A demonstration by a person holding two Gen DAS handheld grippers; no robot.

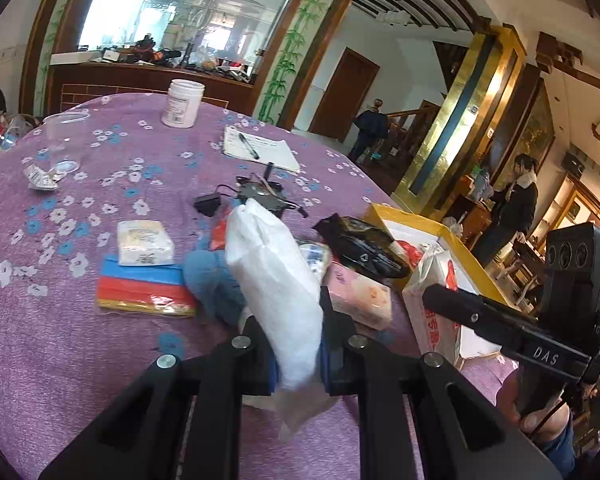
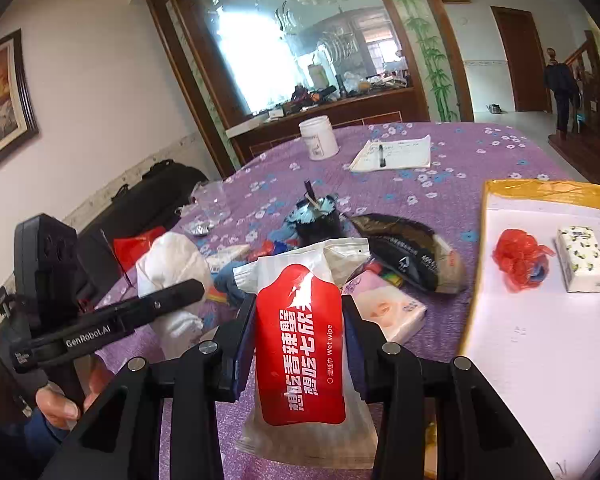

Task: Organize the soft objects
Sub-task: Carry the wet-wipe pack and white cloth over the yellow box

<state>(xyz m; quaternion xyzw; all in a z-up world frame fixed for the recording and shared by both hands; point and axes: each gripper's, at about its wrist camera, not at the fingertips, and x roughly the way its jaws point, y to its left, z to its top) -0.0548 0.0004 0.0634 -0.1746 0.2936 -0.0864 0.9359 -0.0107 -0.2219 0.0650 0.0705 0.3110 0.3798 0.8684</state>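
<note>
My left gripper [image 1: 296, 344] is shut on a soft white bag [image 1: 276, 280] and holds it upright above the purple tablecloth; the bag also shows in the right wrist view [image 2: 168, 268]. My right gripper [image 2: 300, 344] is shut on a red and white wet wipe pack [image 2: 300, 344], also seen from the left wrist view [image 1: 432, 300]. Below lie a pink tissue pack [image 2: 388, 312], a blue cloth [image 1: 212, 280], a black pouch [image 2: 412, 252], coloured cloths [image 1: 144, 288] and a pale tissue pack [image 1: 144, 242]. The yellow-rimmed box [image 2: 540, 192] holds a red bag [image 2: 520, 258] and a patterned tissue pack [image 2: 584, 260].
On the round table's far side stand a white jar [image 1: 182, 104], a notepad with a pen [image 1: 260, 148], a clear plastic cup [image 1: 62, 136] and a small black device with cables [image 1: 260, 196]. A person [image 1: 508, 208] stands off to the right beyond the table.
</note>
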